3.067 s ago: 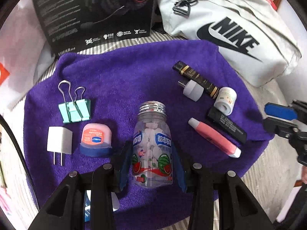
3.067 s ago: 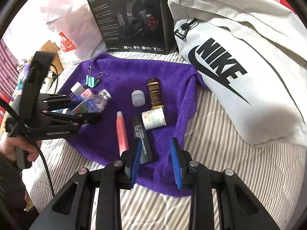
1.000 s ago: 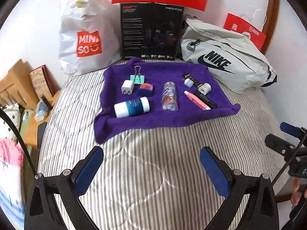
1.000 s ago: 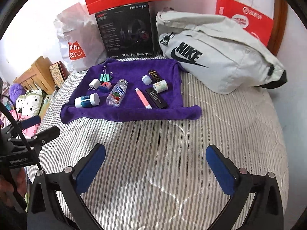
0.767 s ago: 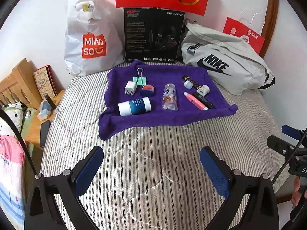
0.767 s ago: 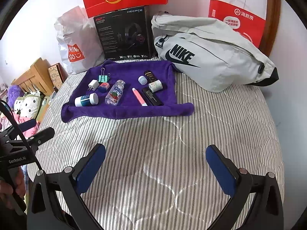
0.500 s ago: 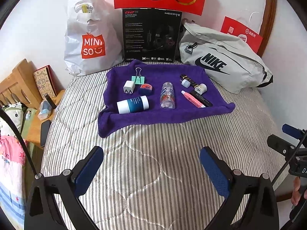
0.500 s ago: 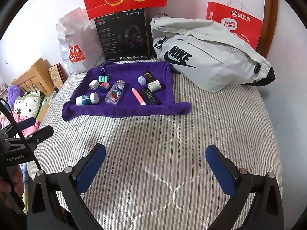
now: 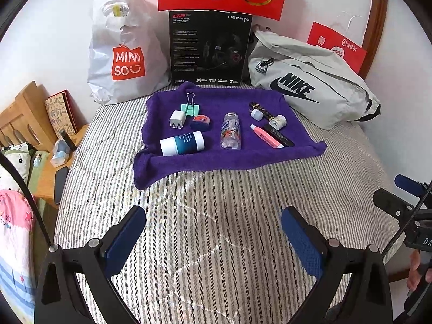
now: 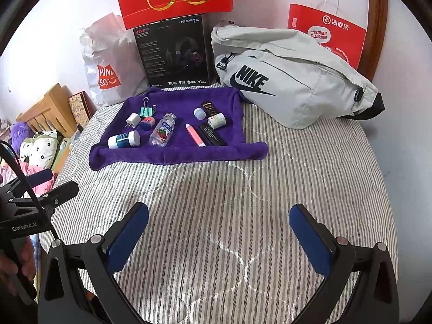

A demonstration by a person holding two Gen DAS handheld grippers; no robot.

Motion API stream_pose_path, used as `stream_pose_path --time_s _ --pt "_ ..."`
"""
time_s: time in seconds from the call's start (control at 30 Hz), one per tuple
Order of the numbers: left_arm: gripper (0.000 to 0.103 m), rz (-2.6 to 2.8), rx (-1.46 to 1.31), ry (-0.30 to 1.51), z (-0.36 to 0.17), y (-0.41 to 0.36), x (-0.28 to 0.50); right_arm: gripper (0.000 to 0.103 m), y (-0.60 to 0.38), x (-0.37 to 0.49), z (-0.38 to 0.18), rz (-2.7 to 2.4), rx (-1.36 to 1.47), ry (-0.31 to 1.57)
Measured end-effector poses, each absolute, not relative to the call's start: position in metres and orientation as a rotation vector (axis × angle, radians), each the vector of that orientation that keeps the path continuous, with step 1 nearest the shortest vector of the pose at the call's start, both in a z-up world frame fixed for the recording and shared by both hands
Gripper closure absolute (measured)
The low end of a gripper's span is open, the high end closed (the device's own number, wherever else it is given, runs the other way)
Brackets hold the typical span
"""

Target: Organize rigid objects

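A clear candy bottle (image 9: 231, 131) lies flat mid-towel (image 9: 216, 159), white-blue jar (image 9: 182, 143) toppled beside it.

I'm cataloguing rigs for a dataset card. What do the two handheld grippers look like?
Both the left gripper and right gripper have matte black angular frames, silver pivot screws and blue textured pads. A black cable runs along the left one, whose body reads GenRobot.AI in white.

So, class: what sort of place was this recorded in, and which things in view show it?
Most likely a bedroom at home. The purple towel lies on a striped quilted mattress, a wooden headboard stands at the left, and shopping bags lean against the wall.
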State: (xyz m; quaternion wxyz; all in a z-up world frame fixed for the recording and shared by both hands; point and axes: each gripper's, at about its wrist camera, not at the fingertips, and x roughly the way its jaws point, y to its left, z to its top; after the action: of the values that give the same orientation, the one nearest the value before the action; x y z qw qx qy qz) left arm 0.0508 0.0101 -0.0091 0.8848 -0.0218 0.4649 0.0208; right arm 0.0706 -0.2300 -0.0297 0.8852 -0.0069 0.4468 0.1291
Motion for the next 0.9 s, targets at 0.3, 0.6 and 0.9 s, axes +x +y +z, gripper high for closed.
stream_pose_path --time_s 0.3,0.6,0.9 --pt "0.001 0.044 -0.044 0.975 -0.0101 0.0097 0.0510 0.000 -0.2278 0.0656 -0.0276 0.274 -0.022 0.920" --pt "0.001 0.042 -0.039 0.980 -0.0107 0.0082 0.0503 0.001 -0.2307 0.0635 -0.0265 0.271 -0.019 0.918" --pt "0.001 0.045 -0.044 0.980 -0.0111 0.0094 0.0498 0.000 -0.2280 0.0644 -0.0278 0.285 -0.027 0.920"
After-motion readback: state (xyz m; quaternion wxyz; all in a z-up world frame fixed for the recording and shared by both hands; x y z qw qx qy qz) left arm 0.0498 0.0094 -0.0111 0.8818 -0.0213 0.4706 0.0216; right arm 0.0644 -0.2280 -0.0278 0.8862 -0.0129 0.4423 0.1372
